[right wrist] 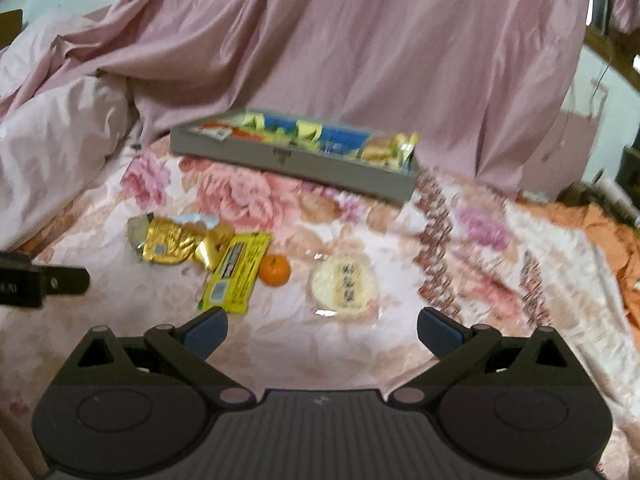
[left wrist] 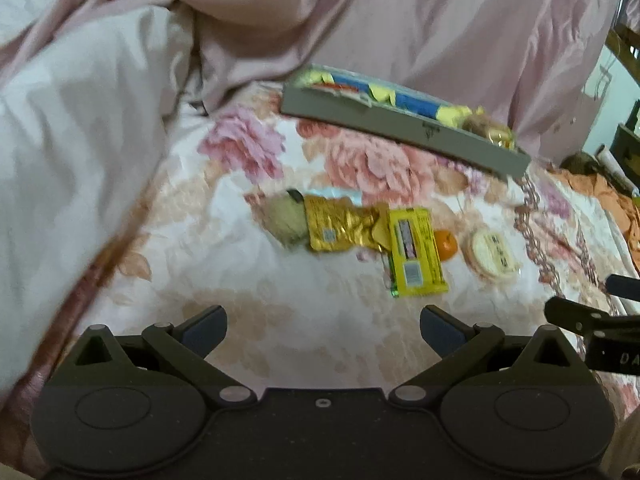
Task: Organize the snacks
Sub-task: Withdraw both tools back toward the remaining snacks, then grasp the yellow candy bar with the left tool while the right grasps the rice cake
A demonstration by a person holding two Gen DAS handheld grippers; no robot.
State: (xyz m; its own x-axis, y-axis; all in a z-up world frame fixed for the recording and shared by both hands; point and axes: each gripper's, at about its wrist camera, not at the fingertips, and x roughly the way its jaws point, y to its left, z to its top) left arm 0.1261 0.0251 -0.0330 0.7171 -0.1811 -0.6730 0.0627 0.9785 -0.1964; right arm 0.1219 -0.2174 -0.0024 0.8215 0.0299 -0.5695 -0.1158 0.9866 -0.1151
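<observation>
both fingers (left wrist: 323,330) (right wrist: 322,330) spread wide, empty, over floral bedspread (right wrist: 280,352), snacks ahead, gray tray (right wrist: 296,166) behind

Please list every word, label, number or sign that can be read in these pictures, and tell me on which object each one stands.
"DA", cut off by the frame edge: white letters on the right gripper body.
Yellow flat packet: label and barcode, too blurred to read.
Gold packet: small square code, unreadable.
Round white pastry pack: dark characters, too blurred.
Grey box: dark mark on its front wall, unreadable.
</observation>
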